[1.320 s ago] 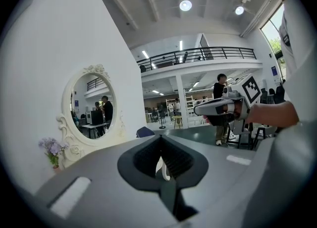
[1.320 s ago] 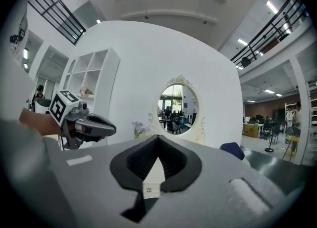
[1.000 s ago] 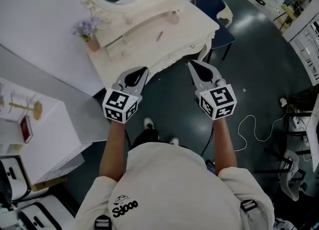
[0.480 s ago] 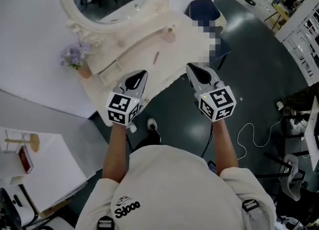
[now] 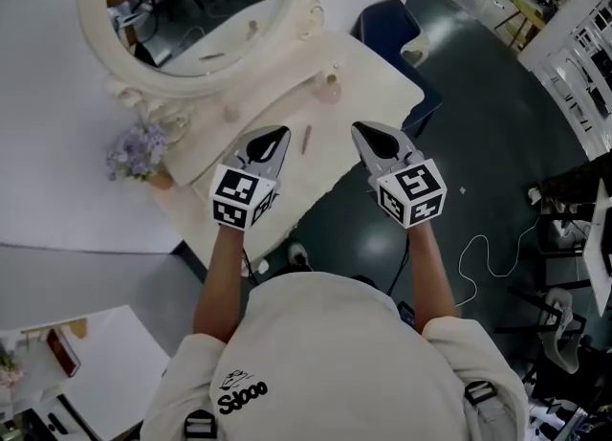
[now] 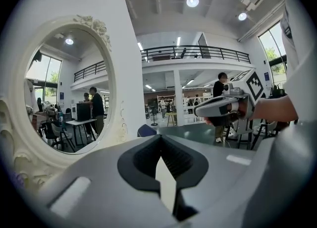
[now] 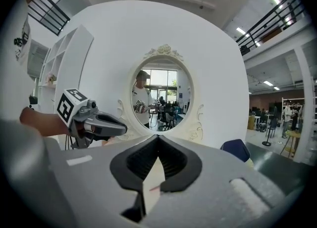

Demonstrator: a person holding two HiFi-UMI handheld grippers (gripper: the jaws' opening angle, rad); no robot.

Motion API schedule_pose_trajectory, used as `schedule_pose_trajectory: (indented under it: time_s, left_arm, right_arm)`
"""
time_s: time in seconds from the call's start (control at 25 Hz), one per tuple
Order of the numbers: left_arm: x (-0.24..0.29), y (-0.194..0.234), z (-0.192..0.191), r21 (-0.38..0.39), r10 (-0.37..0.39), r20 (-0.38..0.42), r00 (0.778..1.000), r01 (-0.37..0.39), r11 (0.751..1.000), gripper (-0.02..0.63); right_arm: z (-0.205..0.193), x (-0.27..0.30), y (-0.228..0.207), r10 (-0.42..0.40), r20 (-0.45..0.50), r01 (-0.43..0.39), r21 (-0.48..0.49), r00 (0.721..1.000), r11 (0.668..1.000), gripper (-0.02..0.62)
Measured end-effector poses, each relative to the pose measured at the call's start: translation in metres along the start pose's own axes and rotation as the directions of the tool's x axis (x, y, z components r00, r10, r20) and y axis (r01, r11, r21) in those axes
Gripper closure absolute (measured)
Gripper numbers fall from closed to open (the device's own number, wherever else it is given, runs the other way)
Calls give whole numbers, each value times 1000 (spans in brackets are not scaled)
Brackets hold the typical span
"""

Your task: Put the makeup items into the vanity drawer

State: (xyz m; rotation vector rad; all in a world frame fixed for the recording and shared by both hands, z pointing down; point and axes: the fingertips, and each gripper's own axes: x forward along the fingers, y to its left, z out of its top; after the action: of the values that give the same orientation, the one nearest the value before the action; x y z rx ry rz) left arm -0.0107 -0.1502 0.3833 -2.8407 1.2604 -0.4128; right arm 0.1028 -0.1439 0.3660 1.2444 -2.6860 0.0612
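The cream vanity table (image 5: 368, 71) with its oval mirror (image 5: 191, 9) stands ahead of me. On its top lie a thin pink stick (image 5: 306, 139) and a small pinkish bottle (image 5: 331, 91). My left gripper (image 5: 277, 131) hovers over the tabletop's front part, just left of the stick, jaws together and empty. My right gripper (image 5: 360, 127) hangs at the table's front edge, right of the stick, also shut with nothing held. In the left gripper view the jaws (image 6: 159, 138) meet at their tips; the right gripper view shows its jaws (image 7: 158, 137) the same. No drawer front shows clearly.
A pot of purple flowers (image 5: 136, 154) sits at the vanity's left end. A blue chair (image 5: 397, 20) stands beyond the table's right corner. A white cable (image 5: 483, 253) lies on the dark floor at right, and a white shelf unit (image 5: 91, 377) is at lower left.
The vanity has come nearer and lower in the head view. Both grippers, earlier short of its front edge, now reach over the tabletop on either side of the pink stick. Jaws stayed together.
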Motion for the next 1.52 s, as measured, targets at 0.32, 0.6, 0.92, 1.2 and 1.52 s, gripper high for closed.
schedule_pose_trajectory:
  time_s: [0.32,0.6,0.92,1.2,1.52]
  left_arm:
    - [44,33,-47,-64,-25,-102,995,18,998,586]
    - [87,47,-92,-85,7,-201,980,-25,996,586]
    - [150,44,-162,-131,1,-364,932,-52,990,518]
    - [186,40,-230,-189,11,-526,850,-130,973,509]
    - [200,38,-285,-167,50,-658,751,-210,963,503]
  right_arm:
    - [-24,42,-21,-20,-53,25,94,998,995,597]
    - [-57,73,-48,56,-156,-35,133,986,990,597]
    - [-93,96,-77,192,-243,-160,144,951,977,594]
    - [-130,103,-103,265,-318,-233,137,910,963,594]
    - [-138,106,-120,325,-319,-299,126,891,946,592]
